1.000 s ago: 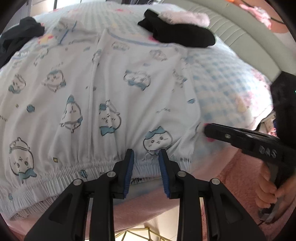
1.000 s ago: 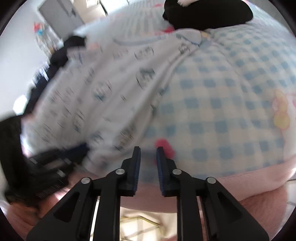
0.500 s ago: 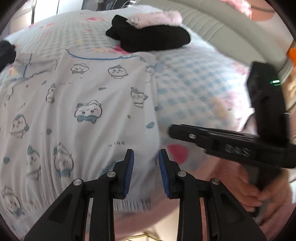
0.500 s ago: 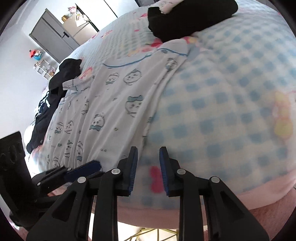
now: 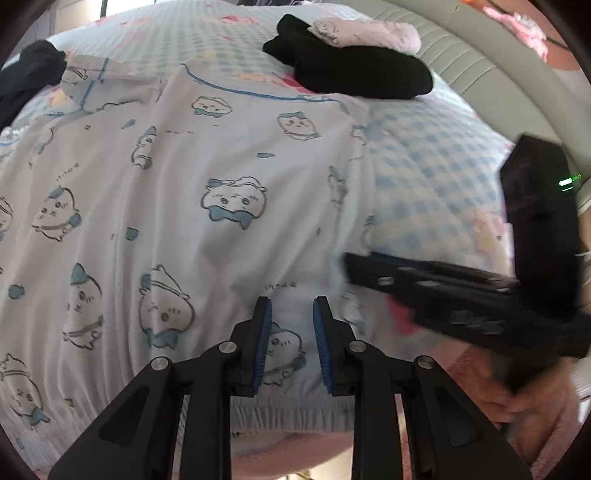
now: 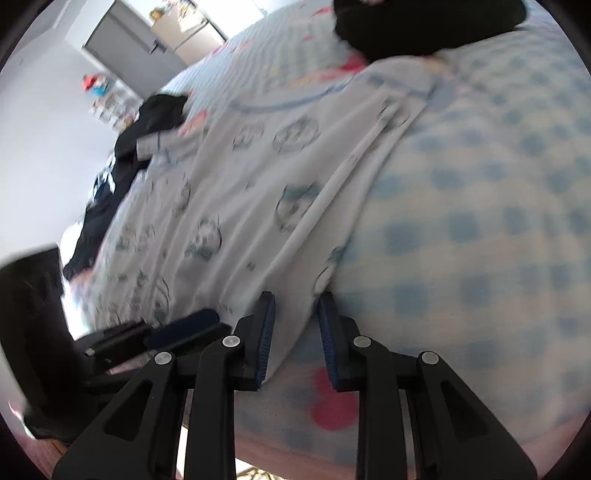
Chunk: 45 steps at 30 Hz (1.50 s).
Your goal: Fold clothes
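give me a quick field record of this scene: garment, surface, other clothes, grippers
garment: white cartoon-print pyjamas, spread flat, elastic hem nearest
surface: blue-check bedspread
other clothes: black pile with pink piece on top; dark heap at far left
left hand-held gripper: over the hem, jaws closing, not gripping
right hand-held gripper: at the pyjamas' side edge, open

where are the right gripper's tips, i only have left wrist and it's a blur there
Observer: The right gripper straddles the pyjamas' side edge near the hem. Its jaws are open, with cloth between them.
Operator: anything under it
Observer: A red print on the checked blanket, just below the tips.
Operator: and beyond the blanket
Observer: A grey cabinet stands on the far side of the room.
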Tool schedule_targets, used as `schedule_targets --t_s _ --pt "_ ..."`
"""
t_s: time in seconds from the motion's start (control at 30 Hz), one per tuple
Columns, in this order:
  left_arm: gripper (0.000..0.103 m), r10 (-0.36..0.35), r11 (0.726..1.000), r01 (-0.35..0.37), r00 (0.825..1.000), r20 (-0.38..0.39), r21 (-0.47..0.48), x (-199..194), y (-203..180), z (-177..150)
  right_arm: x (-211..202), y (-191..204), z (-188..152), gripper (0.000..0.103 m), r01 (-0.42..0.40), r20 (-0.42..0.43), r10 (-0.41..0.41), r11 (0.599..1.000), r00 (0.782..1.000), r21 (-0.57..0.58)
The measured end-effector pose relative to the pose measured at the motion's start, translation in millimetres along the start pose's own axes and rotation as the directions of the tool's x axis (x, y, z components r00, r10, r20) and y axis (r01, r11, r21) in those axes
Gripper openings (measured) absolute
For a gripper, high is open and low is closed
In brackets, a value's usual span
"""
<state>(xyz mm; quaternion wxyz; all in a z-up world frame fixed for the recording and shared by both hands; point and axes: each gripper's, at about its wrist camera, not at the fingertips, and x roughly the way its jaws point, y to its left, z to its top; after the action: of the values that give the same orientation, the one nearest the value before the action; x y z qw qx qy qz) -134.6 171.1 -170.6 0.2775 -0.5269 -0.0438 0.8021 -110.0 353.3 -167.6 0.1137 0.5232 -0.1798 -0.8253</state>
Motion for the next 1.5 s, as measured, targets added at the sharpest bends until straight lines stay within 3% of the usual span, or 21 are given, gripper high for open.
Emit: schedule_targets --t_s 0.13,0.23,0.33,0.43,0.73,0.87,0.97,1.03,1.13,1.27,1.4,1.5 --pt "0.026 -0.041 0.999 0.041 0.998 0.038 -0.017 -6.8 2.7 -2.7 1.7 -0.3 7.3 0.024 -0.013 0.025 0.013 1.0 1.0 0.008" --pt "0.026 -0.014 1.0 0.014 1.0 0.025 -0.004 -3.9 -0.7 -3.0 8.6 -1.6 11.2 0.024 -0.018 0.006 0.018 1.0 1.0 0.018" --pt "0.026 0.039 0.999 -0.038 0.999 -0.023 0.021 7.2 -5.4 -2.8 16.6 15.8 4.7 0.022 0.106 -0.016 -0.108 0.988 0.994 -0.111" --pt "0.026 0.089 0.996 -0.087 0.994 -0.07 0.033 18.5 -8.9 -3.0 23.3 27.1 -4.1 0.021 0.238 -0.012 -0.245 0.95 0.969 -0.203" --pt "0.027 0.075 0.997 -0.071 0.994 -0.081 0.041 16.2 -8.3 -11.3 5.3 14.4 -17.8 0.017 0.345 0.008 -0.35 0.918 0.937 -0.197" --pt "0.028 0.072 0.997 -0.068 0.993 -0.09 0.046 15.1 -7.6 -13.1 -7.4 8.7 -20.5 0.018 0.307 0.008 -0.31 0.938 0.951 -0.158" --pt "0.029 0.056 0.998 -0.052 0.995 -0.084 0.046 12.9 -6.9 -15.8 -31.8 -2.8 -16.4 0.019 0.15 0.056 -0.146 0.986 0.988 -0.068" --pt "0.03 0.037 0.999 -0.034 0.996 -0.078 0.032 12.0 -4.5 -17.8 -41.0 -5.5 -12.5 0.021 0.046 0.086 -0.042 0.998 0.995 -0.046" --pt "0.03 0.023 1.0 -0.021 0.997 -0.074 0.021 12.2 -3.4 -19.3 -31.5 8.4 -7.5 0.022 -0.029 0.053 0.033 0.997 0.998 -0.071" --pt "0.03 0.041 0.998 -0.038 0.997 -0.072 0.045 9.3 -3.8 -23.3 -2.4 28.6 -4.4 0.022 0.022 -0.012 -0.024 0.986 1.0 -0.165" --pt "0.03 0.045 0.998 -0.04 0.996 -0.082 0.057 16.0 -9.1 -19.1 18.0 32.6 -15.6 0.02 0.147 -0.058 -0.167 0.957 0.984 -0.251" --pt "0.031 0.048 0.997 -0.043 0.996 -0.075 0.065 10.2 -9.2 -17.9 9.2 21.9 -22.6 0.018 0.157 -0.074 -0.179 0.959 0.981 -0.236"
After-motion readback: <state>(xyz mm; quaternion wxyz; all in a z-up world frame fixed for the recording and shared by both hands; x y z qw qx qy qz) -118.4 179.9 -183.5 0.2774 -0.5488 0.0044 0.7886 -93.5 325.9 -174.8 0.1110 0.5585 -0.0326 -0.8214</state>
